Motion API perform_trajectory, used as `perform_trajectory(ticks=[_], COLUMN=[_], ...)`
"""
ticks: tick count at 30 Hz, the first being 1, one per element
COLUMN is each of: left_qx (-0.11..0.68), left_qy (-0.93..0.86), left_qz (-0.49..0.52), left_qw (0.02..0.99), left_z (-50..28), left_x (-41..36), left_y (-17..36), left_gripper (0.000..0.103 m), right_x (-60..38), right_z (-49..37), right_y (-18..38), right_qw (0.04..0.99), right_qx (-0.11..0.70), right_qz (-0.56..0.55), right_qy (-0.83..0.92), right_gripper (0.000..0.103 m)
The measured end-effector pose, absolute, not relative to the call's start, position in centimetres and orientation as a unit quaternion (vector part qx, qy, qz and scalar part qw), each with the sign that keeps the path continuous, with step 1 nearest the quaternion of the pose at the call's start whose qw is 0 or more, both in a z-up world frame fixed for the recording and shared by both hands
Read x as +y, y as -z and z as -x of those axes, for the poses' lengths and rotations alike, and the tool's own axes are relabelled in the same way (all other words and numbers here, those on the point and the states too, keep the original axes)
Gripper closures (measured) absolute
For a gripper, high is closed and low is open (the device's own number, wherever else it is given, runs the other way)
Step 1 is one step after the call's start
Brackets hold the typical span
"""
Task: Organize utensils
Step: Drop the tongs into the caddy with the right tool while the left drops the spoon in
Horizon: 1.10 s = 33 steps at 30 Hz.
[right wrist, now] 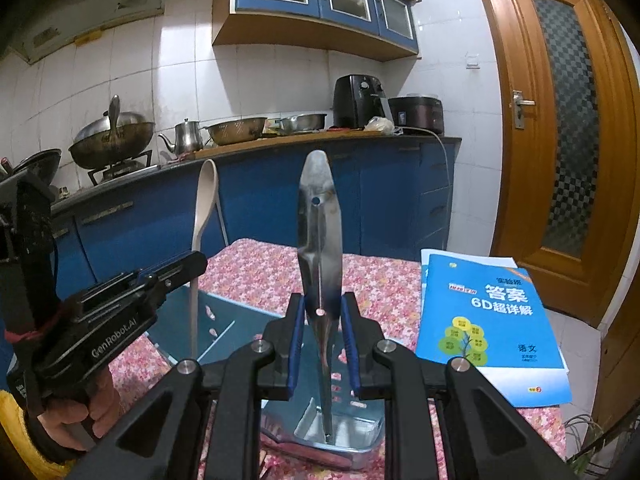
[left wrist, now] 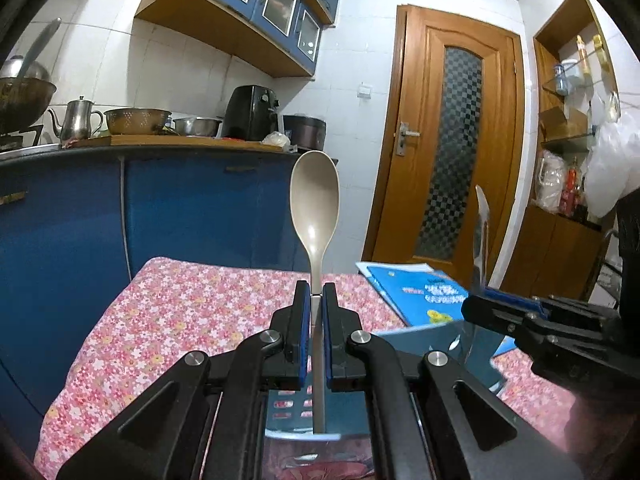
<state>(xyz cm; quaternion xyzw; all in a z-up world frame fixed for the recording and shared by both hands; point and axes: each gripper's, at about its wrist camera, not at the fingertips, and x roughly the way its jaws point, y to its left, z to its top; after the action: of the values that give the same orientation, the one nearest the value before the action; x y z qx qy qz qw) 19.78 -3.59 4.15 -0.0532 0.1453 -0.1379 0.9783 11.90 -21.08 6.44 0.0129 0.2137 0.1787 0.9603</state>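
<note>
My left gripper (left wrist: pixel 316 294) is shut on the handle of a beige spoon (left wrist: pixel 315 200), held upright with its bowl up; the handle's lower end reaches into a blue perforated utensil holder (left wrist: pixel 298 420) below. My right gripper (right wrist: pixel 321 306) is shut on a shiny metal utensil (right wrist: pixel 320 220), held upright with its lower end inside the same holder (right wrist: pixel 344 428). In the right wrist view the left gripper (right wrist: pixel 188 266) and the spoon (right wrist: pixel 204 204) stand to the left. In the left wrist view the right gripper (left wrist: pixel 476 304) and metal utensil (left wrist: pixel 482 236) stand to the right.
The holder lies on a table with a pink floral cloth (left wrist: pixel 168 320). Blue booklets (right wrist: pixel 484 320) lie on the table's right side. Behind are a blue kitchen counter (left wrist: pixel 192 200) with pots and appliances, and a wooden door (left wrist: pixel 452 140) at the right.
</note>
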Motion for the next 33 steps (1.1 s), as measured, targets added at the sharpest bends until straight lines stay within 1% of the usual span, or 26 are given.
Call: perform_trajectory(ticks=[10,12,14,15,17,18,20,23,26,33], left_qx=[0.165,0.168,0.172,0.173,0.179,0.181,0.186,0.194,0.197,0.206], left_qy=[0.144,0.149,0.153,0.154,0.159,0.161,0.163,0.168,0.174,0.176], left_qz=[0.036,0.036,0.037,0.037,0.038,0.040,0.045,0.054,0.059,0.049], left_qw=[0.975,0.974,0.973,0.972,0.970,0.969,0.968,0.965,0.963,0.961], left_z=[-19.7,-19.5,-19.3,-19.2,-19.1,-19.0,-18.8,-18.5,-18.0,-15.9], left_x=[-4.2,-4.2,-4.2,-4.2,-4.1,-4.0,-3.9,-3.5,-2.9,-1.8], left_y=[-3.6,-3.8,-3.9,-3.9,-4.0,-4.1,-4.1,-4.4,-4.9,-6.6], left_gripper=[0.099,0.097,0.089,0.087,0.082,0.082,0.082,0.081,0.081,0.081], right_x=[-21.0,-20.9,-20.8,-20.9,-20.9,-20.9,-20.9,-20.9,-21.2,-21.2], right_z=[-12.1,-12.0,-12.0,-12.1,-11.9,-11.8,-11.5,-10.8,-10.0,-8.1], right_y=[-5.5,-5.4,-5.4,-5.4,-5.5,-5.6,-5.9,-6.5,-7.3,-8.9], right_qw=[0.955,0.953,0.954,0.954,0.955,0.955,0.958,0.962,0.965,0.972], right_qx=[0.226,0.228,0.227,0.227,0.226,0.224,0.217,0.206,0.196,0.181], right_qz=[-0.018,-0.021,-0.021,-0.022,-0.024,-0.027,-0.029,-0.030,-0.033,-0.034], right_qy=[-0.192,-0.197,-0.196,-0.195,-0.192,-0.191,-0.187,-0.179,-0.169,-0.148], right_gripper=[0.082,0.082,0.082,0.081,0.070,0.068,0.061,0.054,0.052,0.051])
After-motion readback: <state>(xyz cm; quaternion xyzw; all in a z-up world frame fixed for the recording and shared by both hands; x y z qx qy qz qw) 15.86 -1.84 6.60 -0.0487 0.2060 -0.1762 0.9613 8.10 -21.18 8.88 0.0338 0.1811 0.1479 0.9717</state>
